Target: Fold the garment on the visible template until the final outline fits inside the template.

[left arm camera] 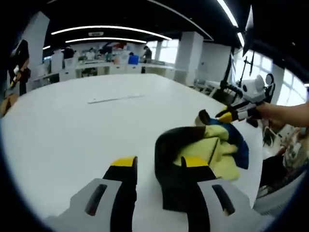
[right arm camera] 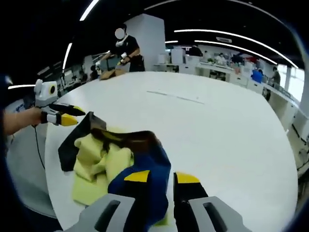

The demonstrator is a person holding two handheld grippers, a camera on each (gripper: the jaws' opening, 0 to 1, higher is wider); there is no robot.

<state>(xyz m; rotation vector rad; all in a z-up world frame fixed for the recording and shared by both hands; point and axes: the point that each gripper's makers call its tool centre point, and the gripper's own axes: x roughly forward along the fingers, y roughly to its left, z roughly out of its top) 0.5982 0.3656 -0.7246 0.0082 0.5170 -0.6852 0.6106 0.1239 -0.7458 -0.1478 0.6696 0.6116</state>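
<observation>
Left gripper view: a crumpled soft garment (left arm camera: 212, 150), yellow, blue and black, lies on the smooth white table (left arm camera: 72, 125). The left gripper (left arm camera: 159, 166) has jaws parted, one over black fabric.

Right gripper view: the right gripper (right arm camera: 161, 178) pinches the garment's blue fold.

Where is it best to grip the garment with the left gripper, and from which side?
Probably the black edge of the garment that curls up nearest the left gripper. It stands raised off the table, so jaws coming low from that near side could close over it.
</observation>
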